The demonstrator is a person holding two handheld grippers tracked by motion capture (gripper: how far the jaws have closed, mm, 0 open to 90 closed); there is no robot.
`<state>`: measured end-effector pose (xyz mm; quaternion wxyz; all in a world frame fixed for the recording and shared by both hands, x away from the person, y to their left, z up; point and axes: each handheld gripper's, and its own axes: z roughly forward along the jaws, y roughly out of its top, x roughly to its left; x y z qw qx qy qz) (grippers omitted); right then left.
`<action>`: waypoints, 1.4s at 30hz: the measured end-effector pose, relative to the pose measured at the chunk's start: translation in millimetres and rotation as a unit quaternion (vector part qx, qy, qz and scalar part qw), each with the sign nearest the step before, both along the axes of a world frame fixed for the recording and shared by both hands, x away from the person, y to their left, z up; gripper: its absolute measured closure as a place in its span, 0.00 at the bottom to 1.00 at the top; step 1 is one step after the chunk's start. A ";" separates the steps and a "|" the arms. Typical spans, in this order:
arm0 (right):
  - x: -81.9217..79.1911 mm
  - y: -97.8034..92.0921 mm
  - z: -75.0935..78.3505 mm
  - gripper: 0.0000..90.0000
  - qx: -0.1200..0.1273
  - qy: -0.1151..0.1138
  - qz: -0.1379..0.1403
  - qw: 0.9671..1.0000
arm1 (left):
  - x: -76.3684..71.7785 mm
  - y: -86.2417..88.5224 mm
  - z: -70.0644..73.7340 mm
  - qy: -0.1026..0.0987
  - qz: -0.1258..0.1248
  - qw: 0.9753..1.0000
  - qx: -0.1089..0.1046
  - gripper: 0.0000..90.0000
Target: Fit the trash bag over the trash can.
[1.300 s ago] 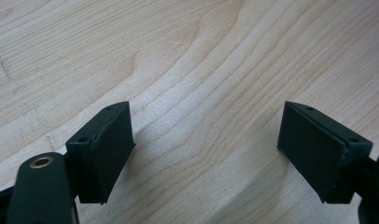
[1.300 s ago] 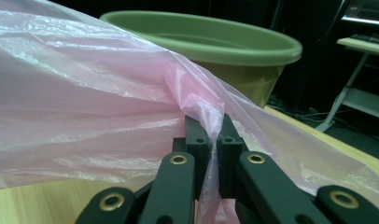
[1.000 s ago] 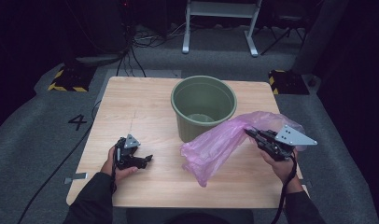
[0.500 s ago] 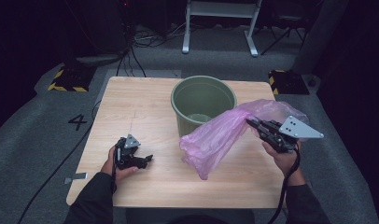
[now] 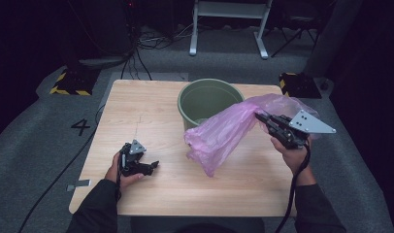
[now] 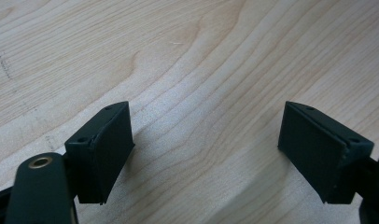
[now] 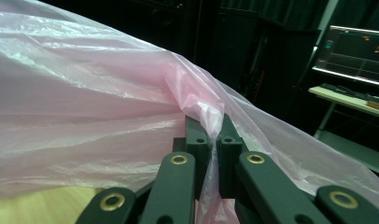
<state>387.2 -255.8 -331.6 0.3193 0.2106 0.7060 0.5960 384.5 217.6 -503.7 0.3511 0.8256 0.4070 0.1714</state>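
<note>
A thin pink plastic bag hangs in the air to the right of a green bin that stands at the middle back of the wooden table. My right gripper is shut on the bag's upper edge, lifted above the table's right side. In the right gripper view the bag is pinched between the two black jaws of the right gripper. My left gripper rests low at the front left, open. Bare wood lies between the jaws of the left gripper.
The bin's rim is touched or overlapped by the bag on its right side. A cable trails from the right gripper toward the front edge. Dark floor with cables, a white frame and yellow-black marked blocks surrounds the table.
My right gripper has risen and moved toward the bin, lifting the pink bag off the table. The left gripper has stayed in place.
</note>
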 end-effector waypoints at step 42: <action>84.2 8.2 8.6 0.98 0.007 0.035 -0.162 0.986 | -14.6 -21.5 77.1 -0.110 -0.078 0.988 -0.072 0.24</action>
